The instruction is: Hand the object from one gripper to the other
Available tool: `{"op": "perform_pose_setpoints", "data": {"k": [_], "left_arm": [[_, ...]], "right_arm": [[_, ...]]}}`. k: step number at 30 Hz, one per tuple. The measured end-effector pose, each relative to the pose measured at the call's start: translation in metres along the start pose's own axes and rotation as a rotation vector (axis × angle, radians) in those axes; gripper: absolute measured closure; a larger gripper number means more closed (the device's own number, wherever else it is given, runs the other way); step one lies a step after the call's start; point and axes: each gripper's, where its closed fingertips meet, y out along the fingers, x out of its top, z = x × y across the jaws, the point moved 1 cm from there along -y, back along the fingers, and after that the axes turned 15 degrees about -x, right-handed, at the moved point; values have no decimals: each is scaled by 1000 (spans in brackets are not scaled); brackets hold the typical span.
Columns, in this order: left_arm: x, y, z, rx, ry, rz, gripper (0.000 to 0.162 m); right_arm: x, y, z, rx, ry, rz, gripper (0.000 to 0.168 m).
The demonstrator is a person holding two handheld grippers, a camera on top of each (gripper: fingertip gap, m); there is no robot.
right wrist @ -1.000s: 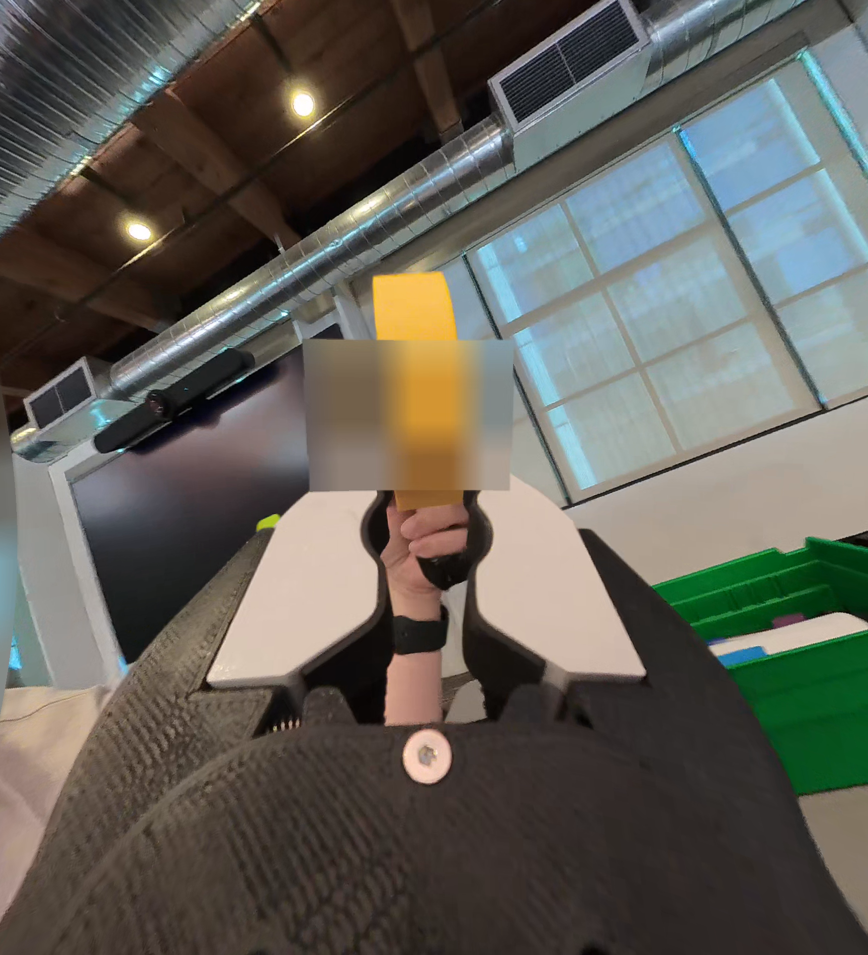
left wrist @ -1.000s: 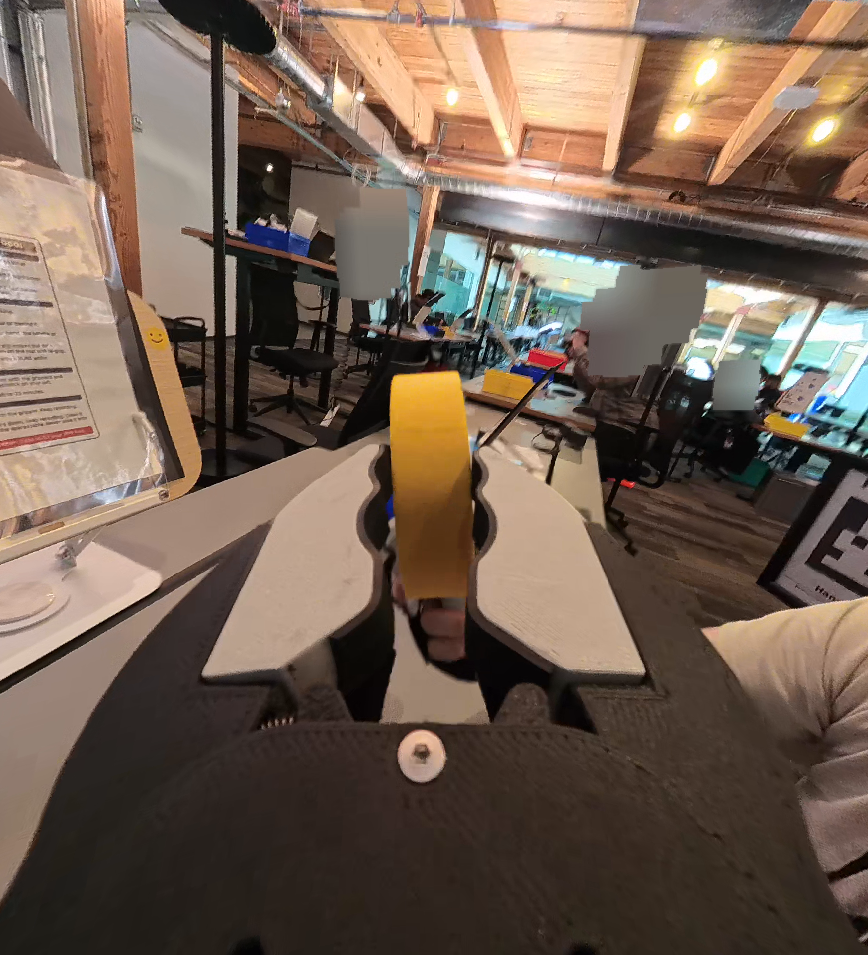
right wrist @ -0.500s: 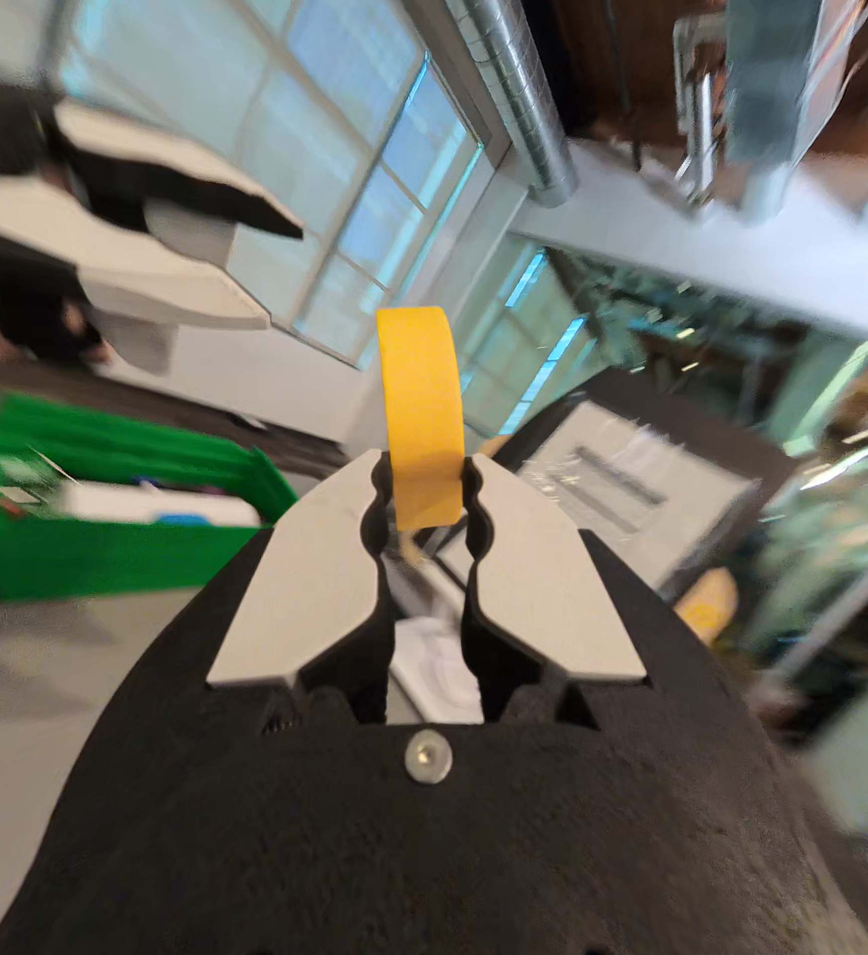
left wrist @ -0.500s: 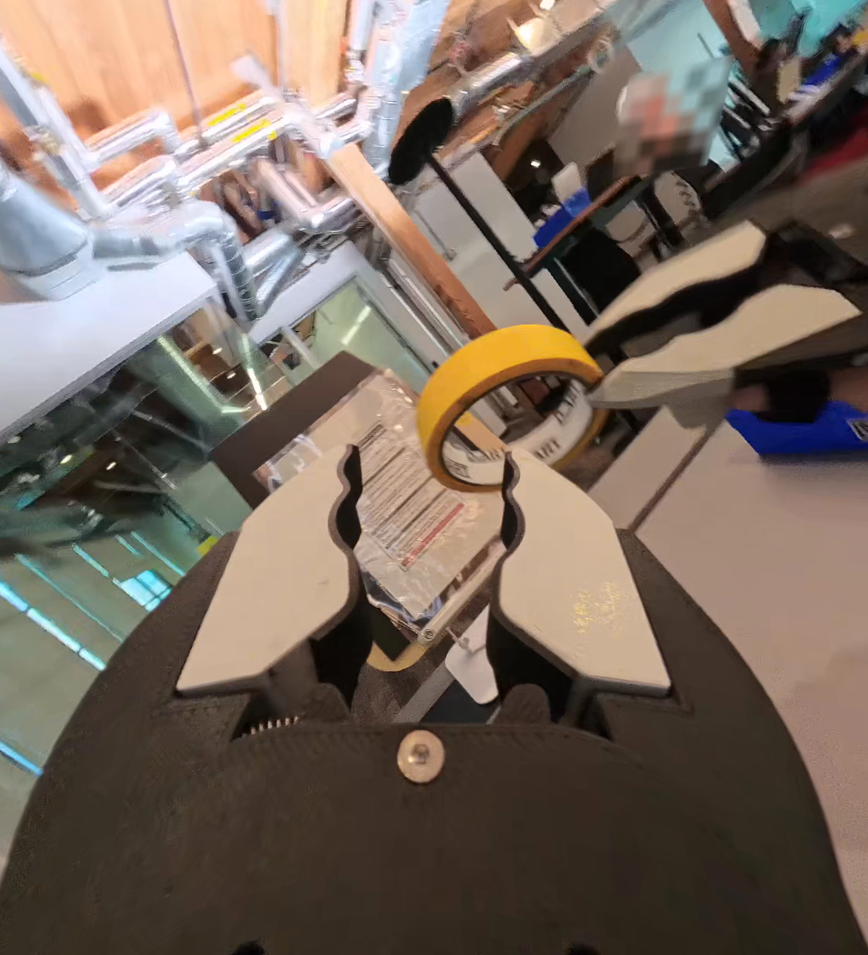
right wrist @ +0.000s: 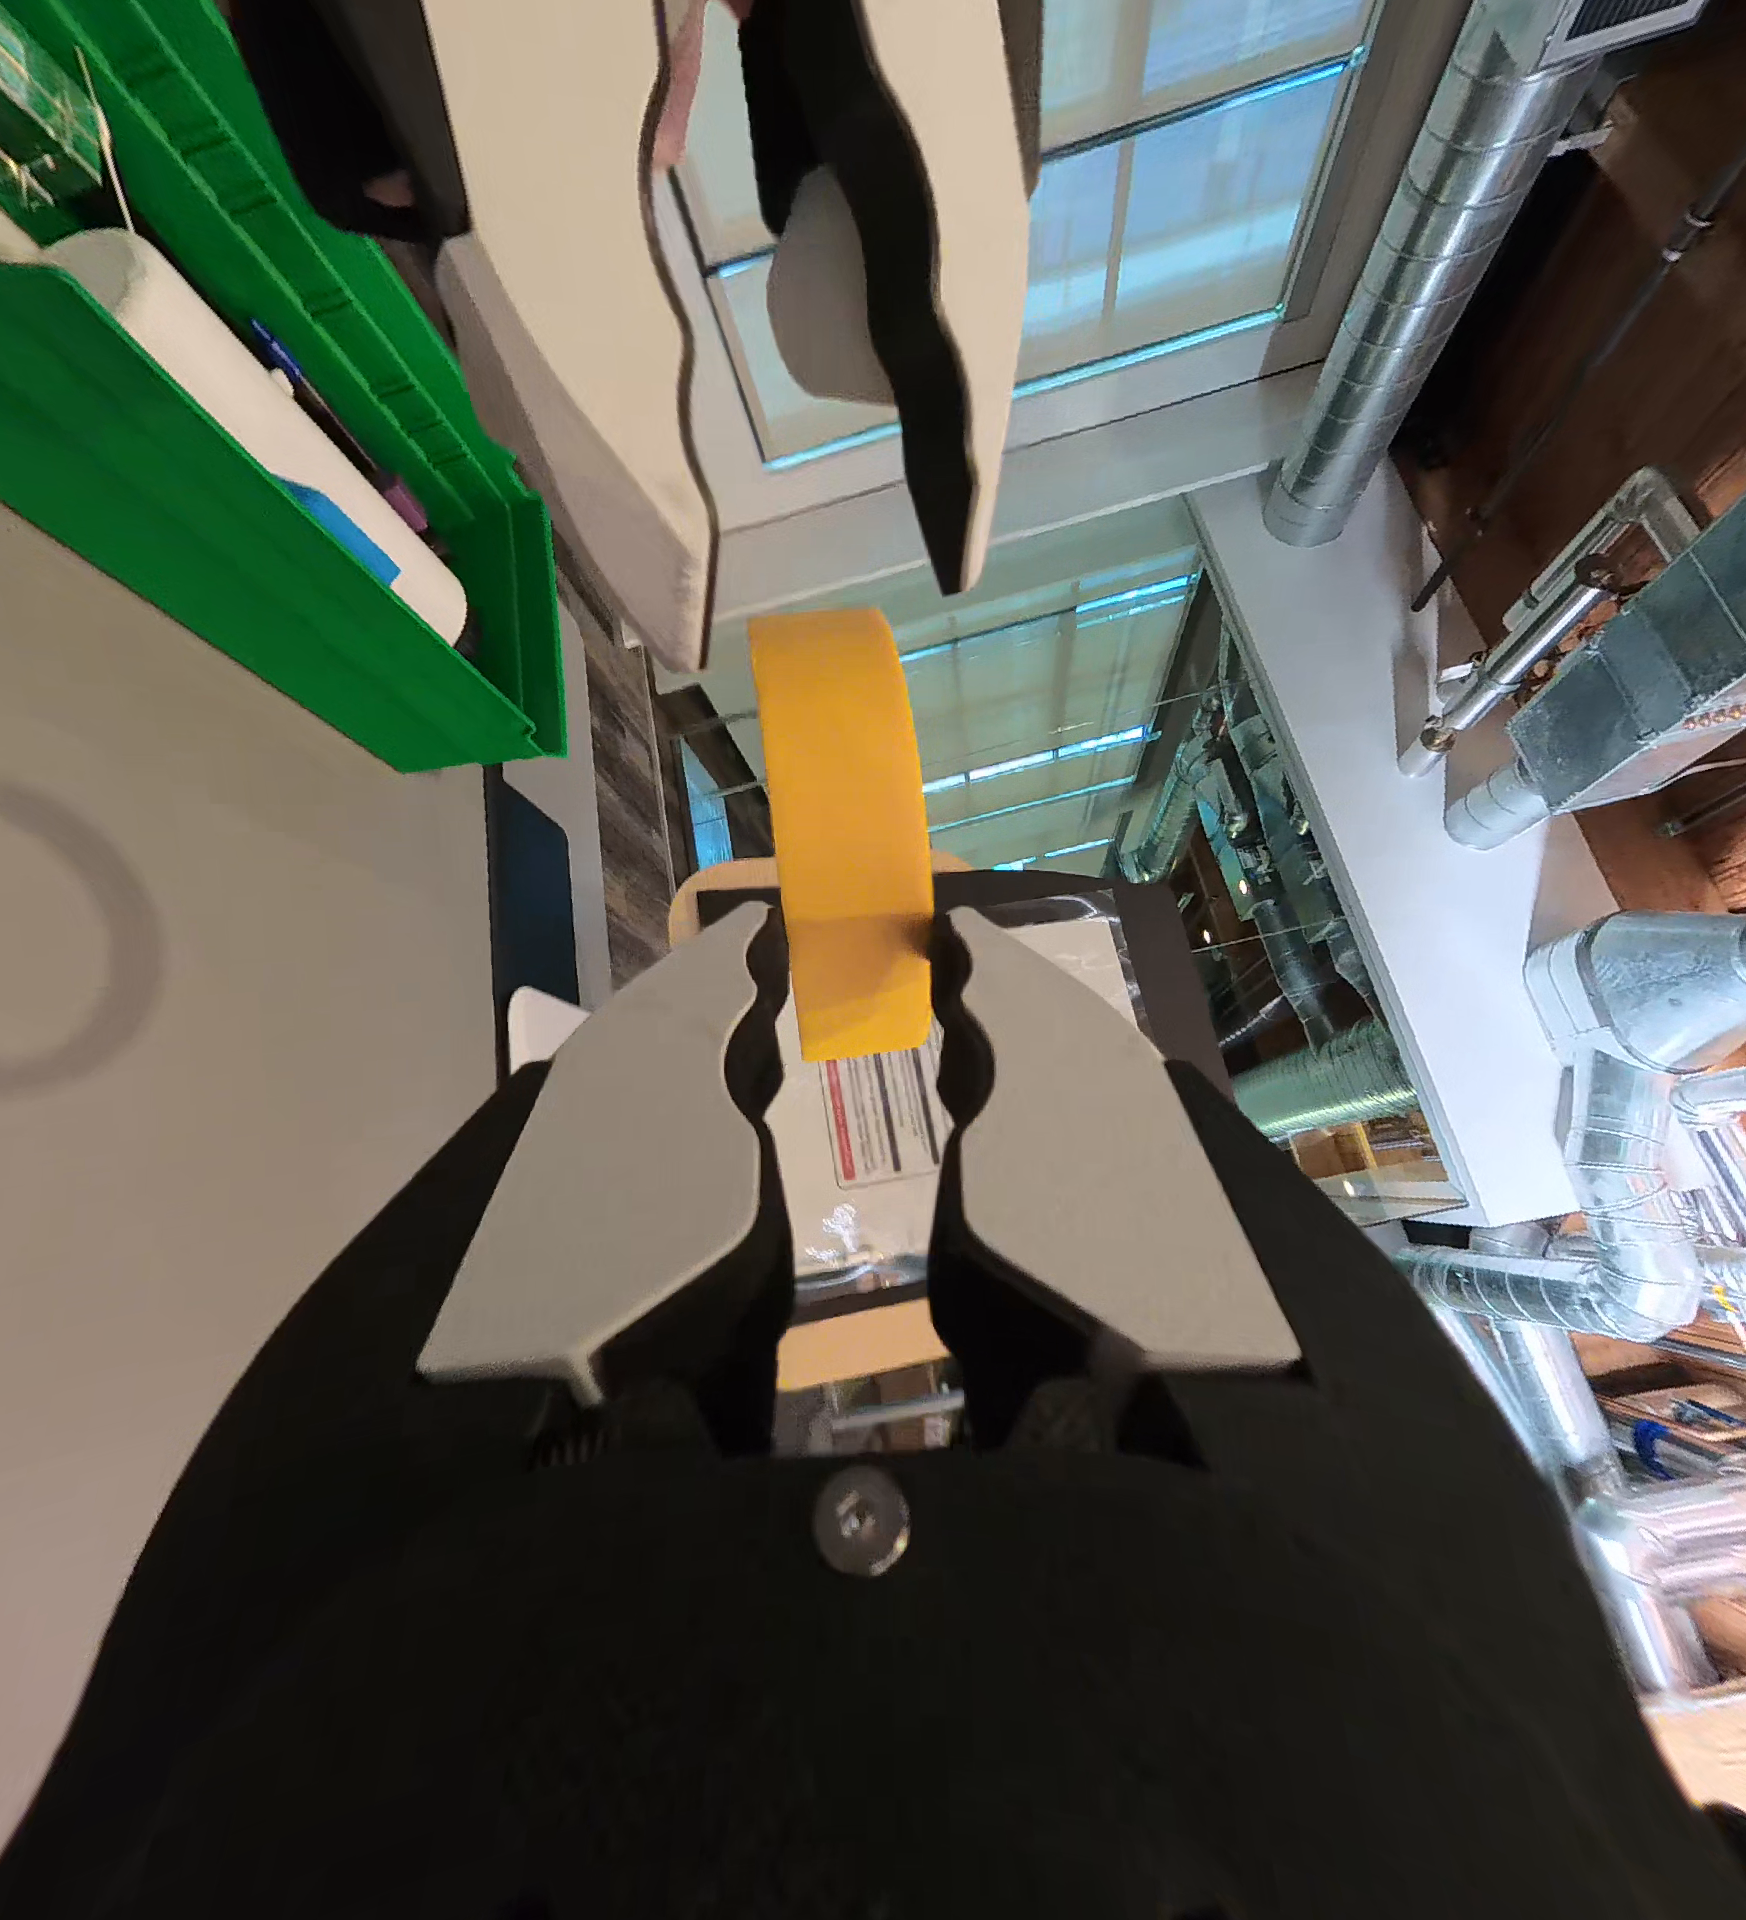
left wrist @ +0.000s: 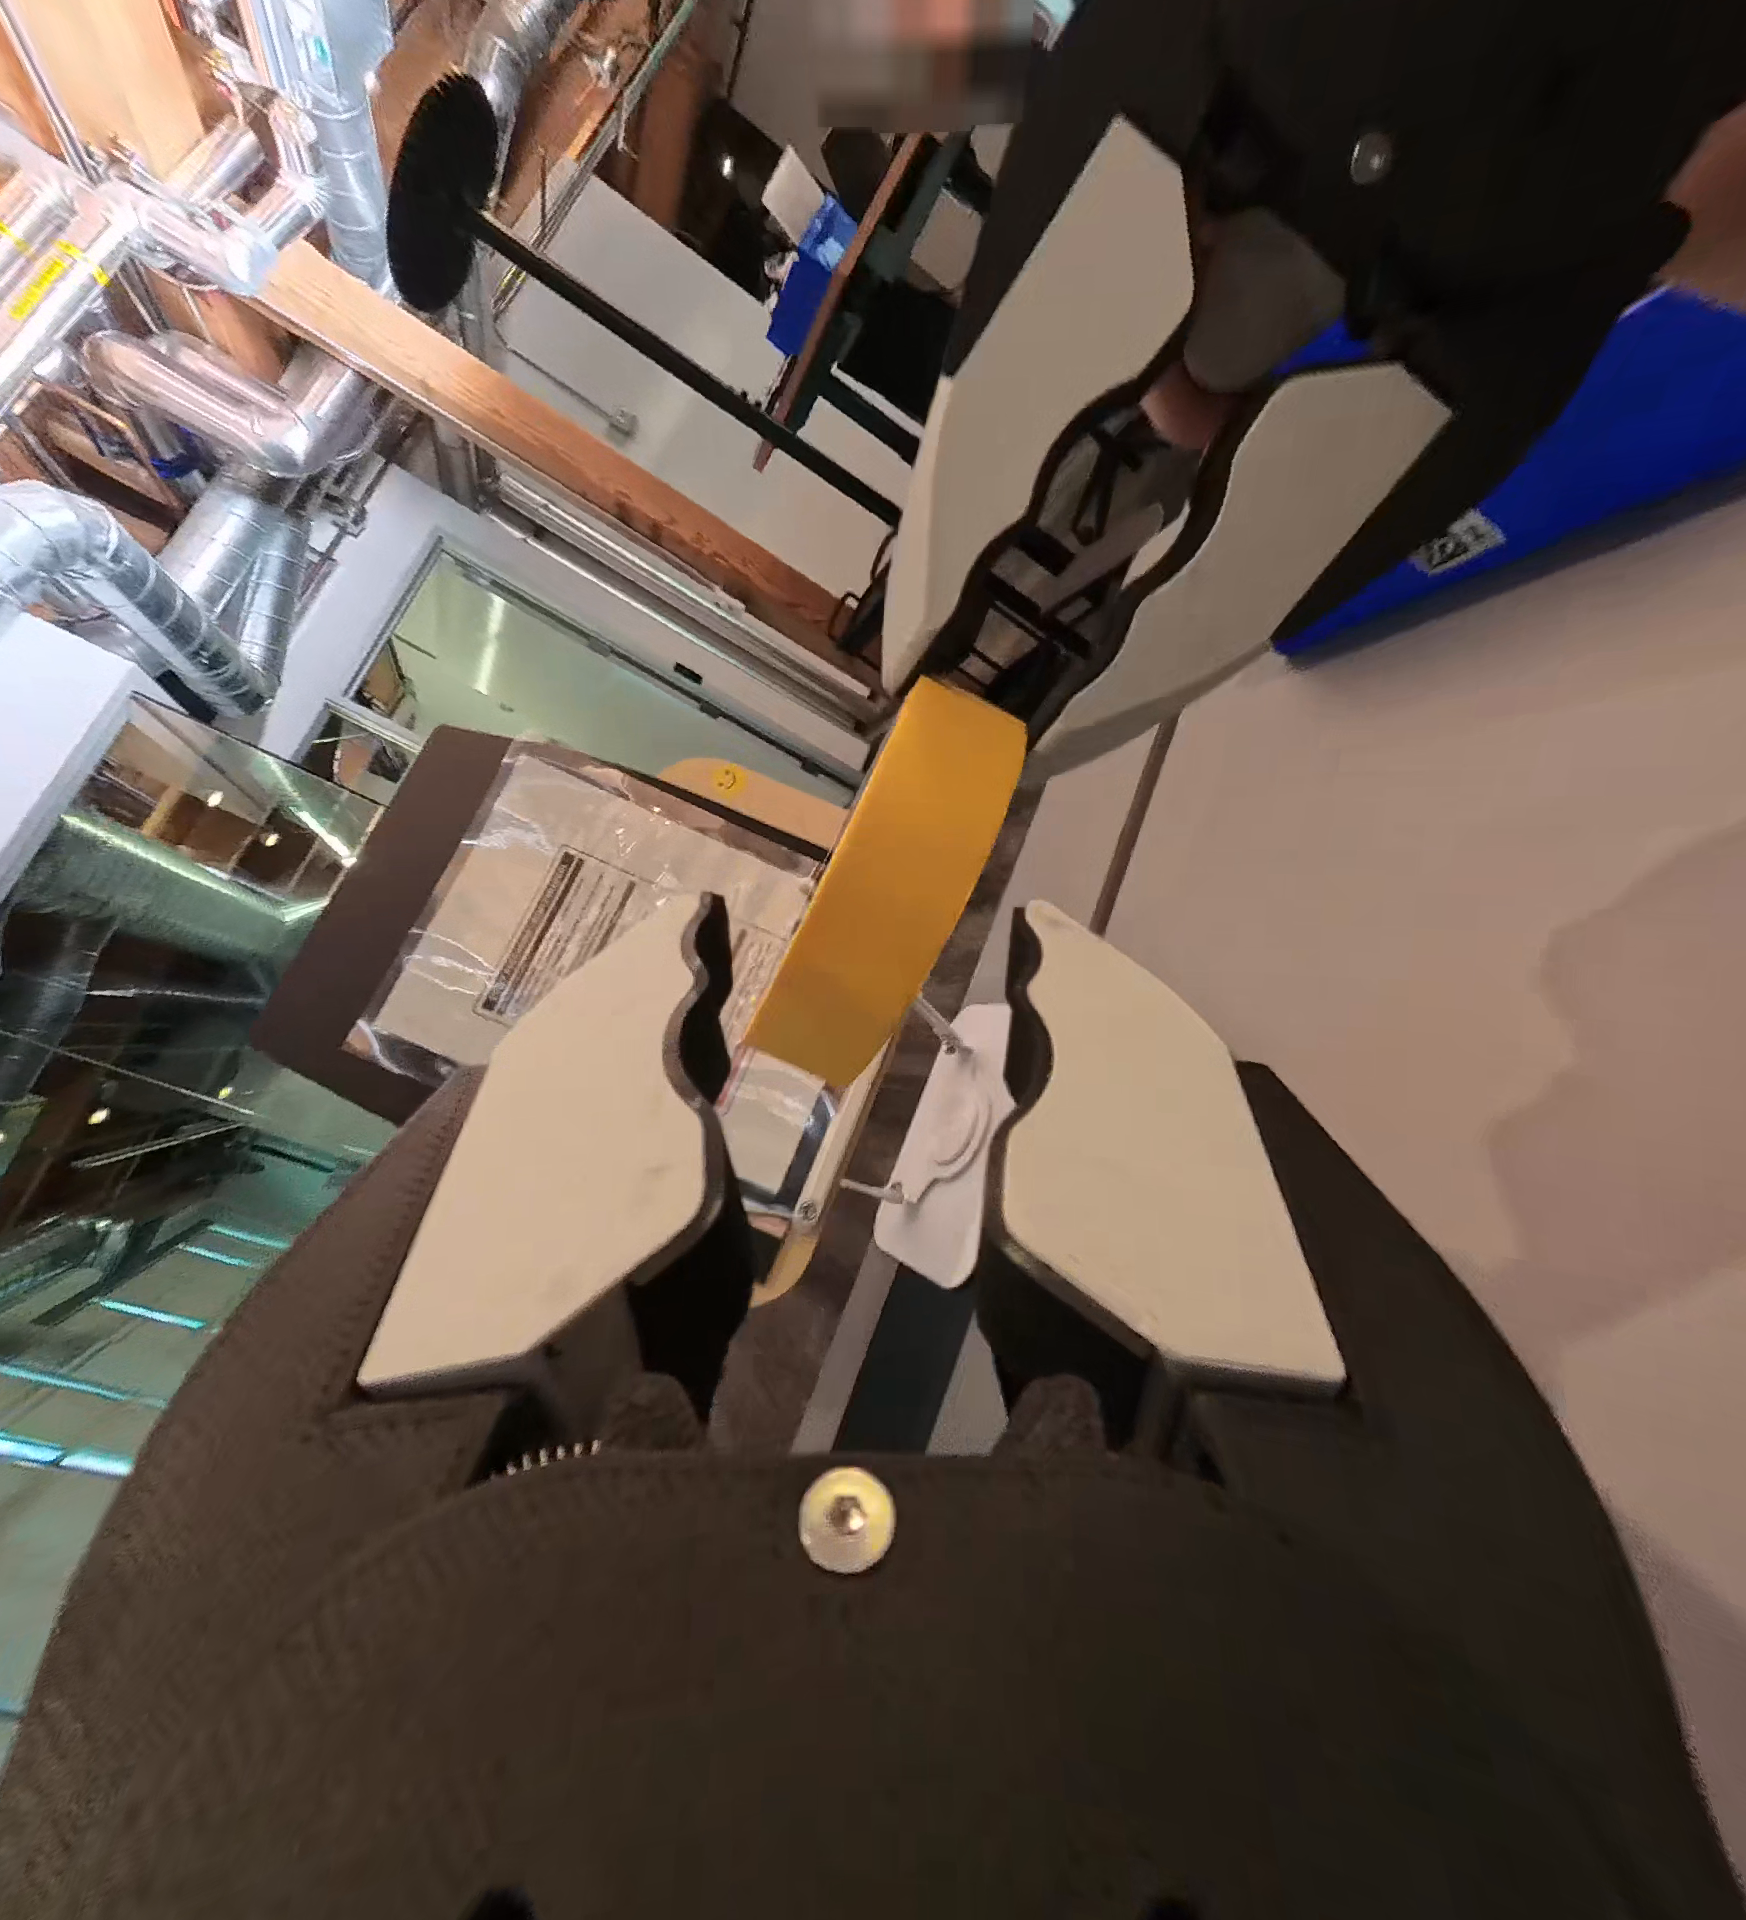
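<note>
A yellow roll of tape (left wrist: 890, 883) hangs in the air between the two grippers, edge-on to both cameras. My right gripper (right wrist: 853, 920) is shut on the near rim of the tape (right wrist: 838, 810). In the left wrist view the right gripper (left wrist: 983, 717) comes in from the top and pinches the tape's far end. My left gripper (left wrist: 864, 935) is open, with the tape's free end between its spread fingers and a gap on each side. In the right wrist view the left gripper (right wrist: 825, 618) shows at the top, open around the tape's far rim.
A green bin (right wrist: 173, 416) with white and blue items stands on the pale table (right wrist: 173, 1143) on the left. A blue bin (left wrist: 1627, 447) stands behind the right gripper. A plastic-covered sign on a stand (left wrist: 557, 914) lies beyond the tape. Some 5 cm of space lies between my two pairs of fingers.
One second ago my left gripper was shut on the tape. It then opened and came off it. Both grippers have rolled, and the open left fingers now straddle the tape held by the right.
</note>
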Motion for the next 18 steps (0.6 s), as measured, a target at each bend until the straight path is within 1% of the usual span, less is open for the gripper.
{"op": "perform_pose_setpoints", "data": {"k": [5,8,9,11,12,15,18], "left_arm": [[-13,13,0,35,82,102,111],[-19,25,-5,10,127,138,125],[-20,28,-8,5,150,148,133],[-22,35,-9,18,206,186,136],[-23,39,-8,19,204,205,136],[-16,45,-1,50,165,182,136],[0,43,7,79,80,77,136]], "right_arm": [[-2,-7,7,65,-64,20,141],[-6,-9,8,79,-97,41,141],[-7,-10,7,77,-95,42,141],[-10,-12,6,85,-95,57,141],[-11,-12,6,84,-102,66,141],[-14,-15,-5,26,-130,80,141],[-12,-19,-28,-123,-100,31,139]]}}
